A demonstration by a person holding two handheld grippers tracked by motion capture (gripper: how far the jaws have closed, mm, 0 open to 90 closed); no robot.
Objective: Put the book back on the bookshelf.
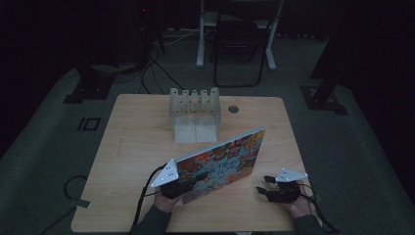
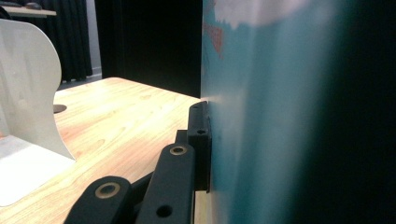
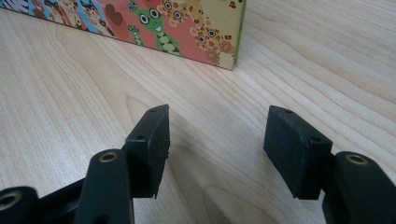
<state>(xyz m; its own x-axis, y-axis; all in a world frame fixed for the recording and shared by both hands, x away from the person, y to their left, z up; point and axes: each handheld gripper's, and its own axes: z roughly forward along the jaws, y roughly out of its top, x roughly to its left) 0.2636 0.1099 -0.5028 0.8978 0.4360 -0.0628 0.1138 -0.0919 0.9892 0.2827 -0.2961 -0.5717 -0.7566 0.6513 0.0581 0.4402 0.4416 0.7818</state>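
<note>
A picture book (image 1: 222, 161) with a bright cartoon-animal cover stands tilted on its long edge on the wooden table (image 1: 137, 147), cover toward me. My left gripper (image 1: 188, 183) is shut on the book's near left corner. In the left gripper view one black jaw presses flat against the teal cover (image 2: 261, 116), and the book hides the other jaw. To the right of the book my right gripper (image 1: 264, 184) is open and holds nothing. In the right gripper view its jaws (image 3: 217, 140) stand wide apart over bare wood, a little short of the book's corner (image 3: 205, 42).
A white slotted rack (image 1: 194, 105) with a flat base stands at the back middle of the table, and its curved wall (image 2: 28, 84) appears in the left gripper view. A round cable hole (image 1: 233, 108) lies beside it. A chair (image 1: 240, 44) and stand legs are on the dark floor beyond.
</note>
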